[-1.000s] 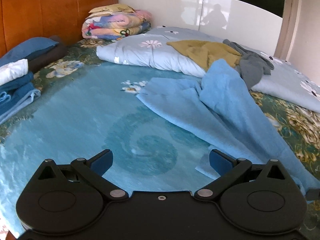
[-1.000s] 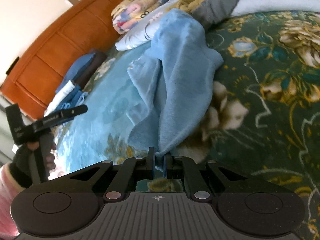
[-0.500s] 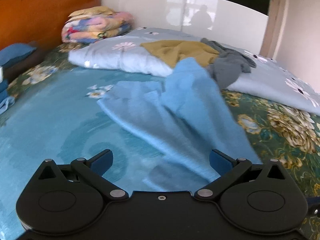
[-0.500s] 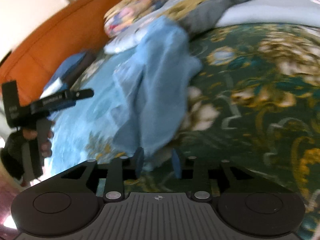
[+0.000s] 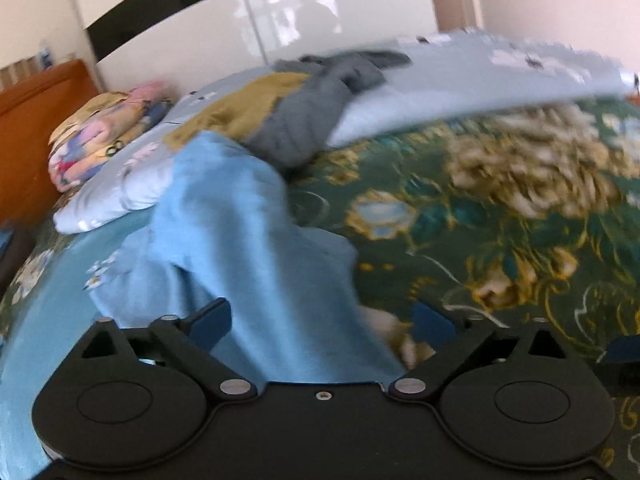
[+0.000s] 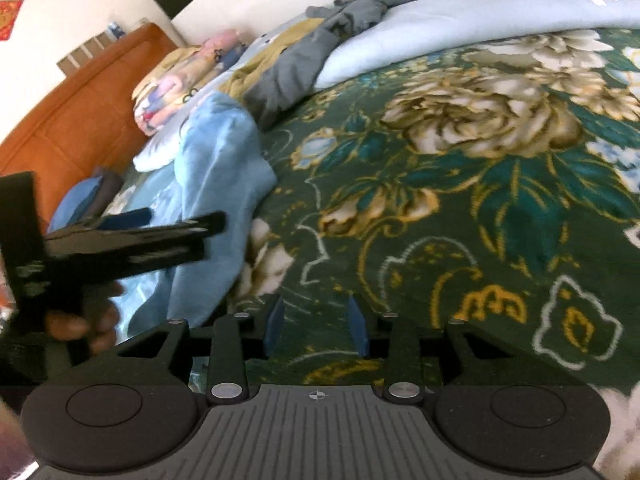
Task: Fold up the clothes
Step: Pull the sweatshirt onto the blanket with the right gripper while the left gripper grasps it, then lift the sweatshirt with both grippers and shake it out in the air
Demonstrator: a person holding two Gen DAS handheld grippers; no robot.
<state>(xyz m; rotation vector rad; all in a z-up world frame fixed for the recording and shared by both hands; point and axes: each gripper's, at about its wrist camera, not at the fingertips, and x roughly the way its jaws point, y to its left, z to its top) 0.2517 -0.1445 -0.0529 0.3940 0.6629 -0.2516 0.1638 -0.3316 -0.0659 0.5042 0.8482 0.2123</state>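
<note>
Your left gripper (image 5: 322, 322) sits right over the near end of the light blue garment (image 5: 240, 248). Its jaws are spread wide, have just narrowed a little, and the cloth runs up between them, though the pads are not pressing on it. The garment's long axis leads straight away from this tool, rising in a rumpled ridge toward the pale quilt (image 5: 460, 80), where the mustard garment (image 5: 240, 108) and the grey garment (image 5: 312, 112) lie heaped, the grey one touching the blue one's far end.

Your right gripper (image 6: 316, 320) is partly open, its jaws have just been opening, and nothing is between them; only the green floral bedspread (image 6: 480, 200) lies ahead of it. From this tool the blue garment lies off to the left, just beside the fingers, with your left gripper crossing in front of it.

So your left hand is the nearer one for the next grasp. No baskets or bins show.
</note>
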